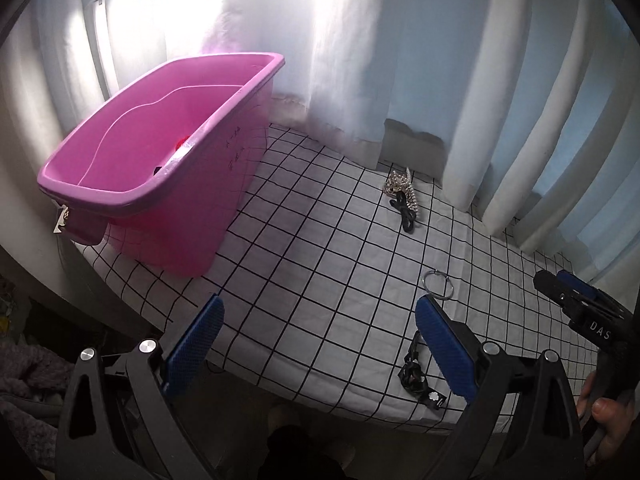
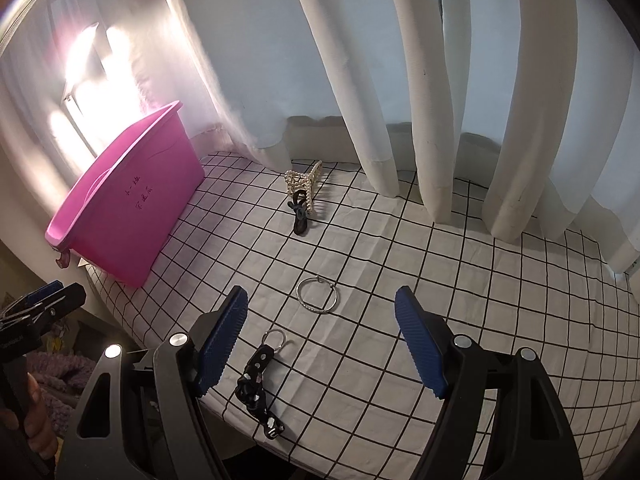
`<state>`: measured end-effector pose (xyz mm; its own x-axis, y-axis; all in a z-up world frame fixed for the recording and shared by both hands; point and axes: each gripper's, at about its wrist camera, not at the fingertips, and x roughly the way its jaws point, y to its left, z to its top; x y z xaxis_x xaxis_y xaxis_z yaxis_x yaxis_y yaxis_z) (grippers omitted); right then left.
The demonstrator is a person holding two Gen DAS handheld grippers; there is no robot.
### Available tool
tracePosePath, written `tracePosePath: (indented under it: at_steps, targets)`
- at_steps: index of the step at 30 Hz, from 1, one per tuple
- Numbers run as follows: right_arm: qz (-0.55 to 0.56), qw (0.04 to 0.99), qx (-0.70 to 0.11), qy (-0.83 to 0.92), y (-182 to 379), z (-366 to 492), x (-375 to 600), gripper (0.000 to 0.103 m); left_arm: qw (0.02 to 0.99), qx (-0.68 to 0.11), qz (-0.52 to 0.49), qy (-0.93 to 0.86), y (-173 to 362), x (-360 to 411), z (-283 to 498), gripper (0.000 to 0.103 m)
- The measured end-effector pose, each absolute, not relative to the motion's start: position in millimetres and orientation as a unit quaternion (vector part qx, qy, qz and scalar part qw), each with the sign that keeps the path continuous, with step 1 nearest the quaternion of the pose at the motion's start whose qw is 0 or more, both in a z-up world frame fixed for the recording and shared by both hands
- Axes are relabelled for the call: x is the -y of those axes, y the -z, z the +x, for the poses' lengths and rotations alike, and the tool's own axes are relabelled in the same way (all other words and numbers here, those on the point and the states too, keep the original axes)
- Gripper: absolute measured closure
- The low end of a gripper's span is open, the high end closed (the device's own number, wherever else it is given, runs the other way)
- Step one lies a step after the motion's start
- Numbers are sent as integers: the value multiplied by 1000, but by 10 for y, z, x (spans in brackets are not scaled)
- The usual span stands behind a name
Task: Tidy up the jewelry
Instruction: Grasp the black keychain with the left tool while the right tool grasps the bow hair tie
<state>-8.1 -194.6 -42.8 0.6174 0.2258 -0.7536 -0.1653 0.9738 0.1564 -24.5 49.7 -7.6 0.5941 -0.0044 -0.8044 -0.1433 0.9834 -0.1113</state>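
Observation:
A pink plastic bin [image 1: 160,152] [image 2: 128,204] stands at the left of a white checked cloth, with a few dark and red items inside. A pearl hair claw [image 1: 404,188] [image 2: 302,186] lies at the back with a black hair tie [image 1: 408,220] [image 2: 299,220]. A silver bangle [image 1: 438,286] [image 2: 318,294] lies mid-cloth. A black strap with a key ring [image 1: 416,372] [image 2: 258,380] lies near the front edge. My left gripper [image 1: 320,320] is open and empty over the front edge. My right gripper [image 2: 320,312] is open and empty just before the bangle; it also shows in the left wrist view [image 1: 568,288].
White curtains [image 2: 440,100] hang along the back and right of the cloth-covered surface [image 2: 460,280]. A bright window glares at the upper left. Purple fabric [image 1: 28,368] lies below the front left edge.

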Motion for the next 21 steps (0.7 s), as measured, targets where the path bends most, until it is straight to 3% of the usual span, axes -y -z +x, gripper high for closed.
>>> tracePosePath:
  at_steps: [14,21]
  targets:
    - [18,891,-432,-136,898,671,1913,30,881,-465,-76,-42,754,-42,-113,8]
    - [2,887,-429,-174,1210,960,1817,30,865,-469,-118,-131,1174,374,-331,8]
